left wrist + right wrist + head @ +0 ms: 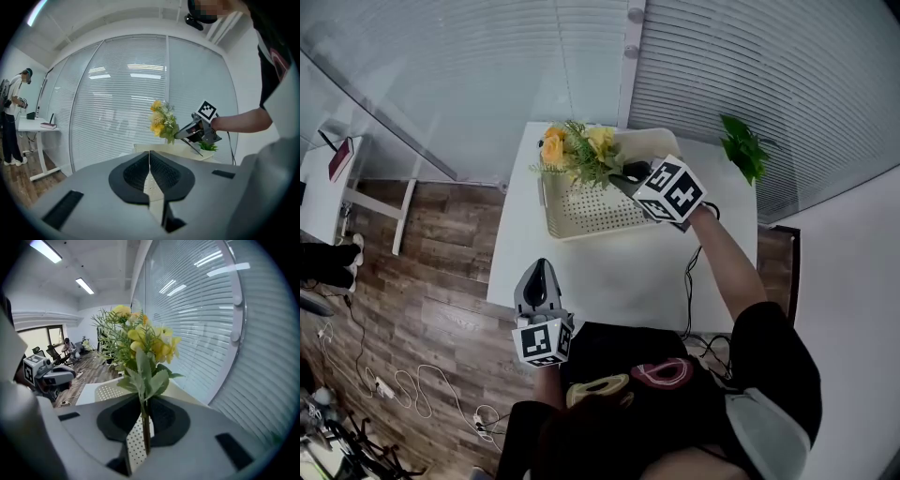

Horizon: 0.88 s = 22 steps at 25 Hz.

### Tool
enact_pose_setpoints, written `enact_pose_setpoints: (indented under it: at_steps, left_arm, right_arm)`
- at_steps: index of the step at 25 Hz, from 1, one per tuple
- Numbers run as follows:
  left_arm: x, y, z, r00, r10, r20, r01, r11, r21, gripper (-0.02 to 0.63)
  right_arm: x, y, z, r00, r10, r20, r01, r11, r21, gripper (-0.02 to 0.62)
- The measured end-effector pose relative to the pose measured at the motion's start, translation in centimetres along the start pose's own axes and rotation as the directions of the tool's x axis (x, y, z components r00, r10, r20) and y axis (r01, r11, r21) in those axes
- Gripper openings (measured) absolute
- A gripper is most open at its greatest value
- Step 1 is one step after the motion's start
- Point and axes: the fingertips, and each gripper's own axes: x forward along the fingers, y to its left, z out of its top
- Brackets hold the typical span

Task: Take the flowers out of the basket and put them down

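Observation:
A bunch of yellow and orange flowers point(574, 150) with green leaves hangs above the cream perforated basket point(581, 214) on the white table point(609, 272). My right gripper point(623, 173) is shut on the flower stems point(143, 420), holding the bunch point(138, 350) lifted over the basket point(108, 391). My left gripper point(537, 286) is shut with nothing between its jaws, near the table's front edge. From the left gripper view the flowers point(161, 122) and right gripper point(180, 135) appear raised above the basket's rim point(187, 151).
A small green plant point(742, 145) stands at the table's back right corner. A black cable point(689, 281) runs along the table's right side. Window blinds close the back. A person stands at a desk point(37, 127) far left.

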Motion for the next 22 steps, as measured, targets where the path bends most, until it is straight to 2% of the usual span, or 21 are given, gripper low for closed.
enact_pose_setpoints:
  at_steps: [7, 13, 18, 22]
  left_arm:
    - [0.7, -1.4, 0.8, 0.998, -0.067, 0.014, 0.067, 0.998, 0.004, 0.018]
    - [1.7, -4.1, 0.8, 0.988, -0.151, 0.021, 0.152, 0.988, -0.030, 0.018]
    - [2.1, -4.8, 0.9, 0.980, -0.196, 0.021, 0.196, 0.980, -0.022, 0.018]
    - [2.7, -6.2, 0.7, 0.971, -0.239, 0.012, 0.239, 0.971, -0.021, 0.018]
  right_arm:
    - [-4.5, 0.2, 2.0, 0.993, -0.100, 0.065, 0.100, 0.995, 0.010, 0.057]
    - [-8.7, 0.1, 2.2, 0.978, -0.167, 0.128, 0.165, 0.986, 0.023, 0.057]
    - [-11.0, -0.1, 1.4, 0.966, -0.236, 0.109, 0.228, 0.970, 0.078, 0.057]
    - [-13.1, -0.9, -0.7, 0.951, -0.296, 0.093, 0.285, 0.952, 0.115, 0.057]
